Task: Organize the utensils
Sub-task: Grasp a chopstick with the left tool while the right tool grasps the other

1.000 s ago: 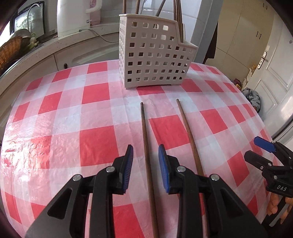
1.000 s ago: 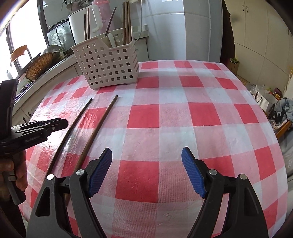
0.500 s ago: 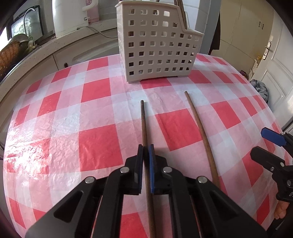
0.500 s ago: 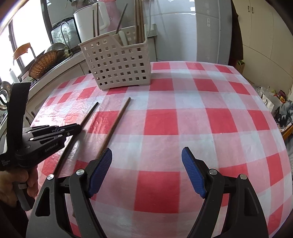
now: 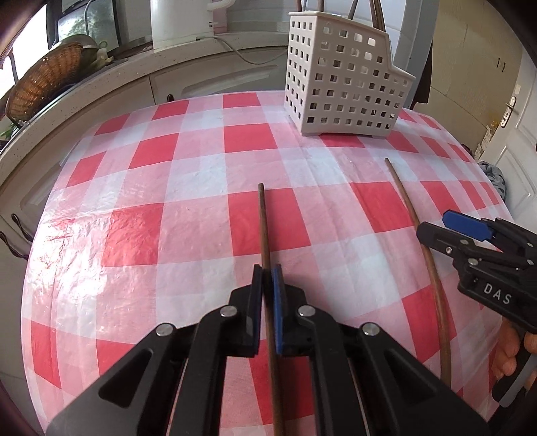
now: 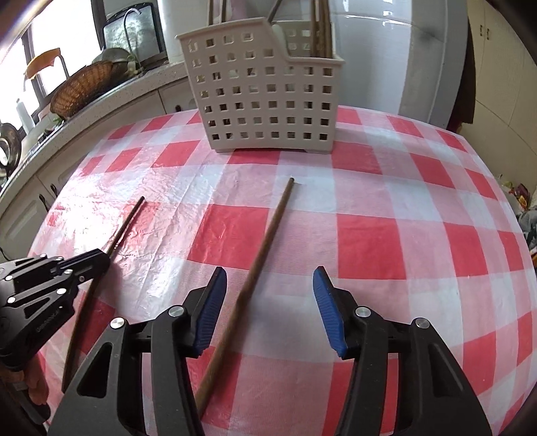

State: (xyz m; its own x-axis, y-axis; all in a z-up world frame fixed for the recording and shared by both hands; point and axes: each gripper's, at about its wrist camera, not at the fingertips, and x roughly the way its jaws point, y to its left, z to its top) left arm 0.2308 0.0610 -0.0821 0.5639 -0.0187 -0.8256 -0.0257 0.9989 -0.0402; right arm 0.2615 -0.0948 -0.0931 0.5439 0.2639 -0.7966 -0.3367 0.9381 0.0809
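Two long brown chopsticks lie on the red-and-white checked tablecloth. My left gripper [image 5: 267, 285] is shut on the dark chopstick [image 5: 263, 228], which points away towards the white perforated utensil basket [image 5: 342, 87]. The same chopstick shows in the right wrist view [image 6: 126, 228] with the left gripper [image 6: 100, 265] closed on it. My right gripper [image 6: 268, 295] is open, its jaws either side of the lighter chopstick [image 6: 265, 244], which also shows in the left wrist view [image 5: 419, 234]. The basket [image 6: 265, 97] holds several upright utensils.
A kitchen counter [image 5: 100, 77] runs behind the table with a wicker basket [image 5: 43, 80] and a white appliance [image 5: 181, 20]. The table edge [image 6: 517, 234] curves away on the right, with a door and cabinets [image 5: 517, 100] beyond.
My left gripper closed on the dark chopstick. My right gripper moved left and forward, so the lighter chopstick now lies between its open jaws.
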